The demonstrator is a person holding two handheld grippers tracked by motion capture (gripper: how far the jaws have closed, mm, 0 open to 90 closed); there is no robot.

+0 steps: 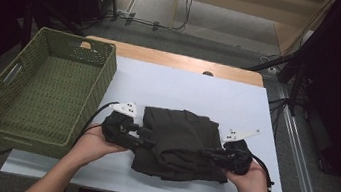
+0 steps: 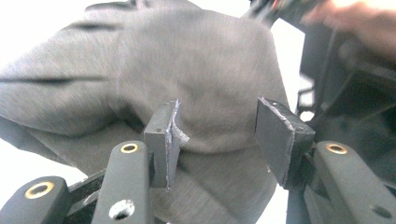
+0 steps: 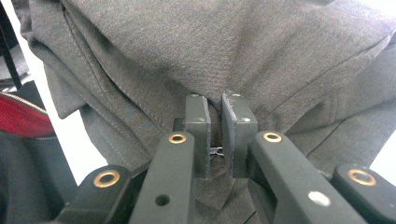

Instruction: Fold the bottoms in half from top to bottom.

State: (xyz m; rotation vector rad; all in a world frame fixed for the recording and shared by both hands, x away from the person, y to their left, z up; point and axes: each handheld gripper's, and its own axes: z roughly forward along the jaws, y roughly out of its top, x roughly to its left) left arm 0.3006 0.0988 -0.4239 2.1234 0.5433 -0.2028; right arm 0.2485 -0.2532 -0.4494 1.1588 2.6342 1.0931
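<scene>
A dark grey garment (image 1: 177, 142) lies folded and bunched on the white table top (image 1: 184, 88), near the front edge. My left gripper (image 1: 145, 137) is at the garment's left edge. In the left gripper view its jaws stand wide apart (image 2: 219, 135), open, with the grey cloth (image 2: 187, 60) lying between and beyond them. My right gripper (image 1: 209, 154) is at the garment's right side. Its jaws (image 3: 215, 126) are shut on a fold of the cloth (image 3: 210, 46), which bunches up around the pads.
A large green woven basket (image 1: 38, 87), with nothing in it, stands at the table's left side, close to the left hand. Bare white table lies behind the garment. Cables and dark stands are on the floor beyond the wooden table edge (image 1: 178, 59).
</scene>
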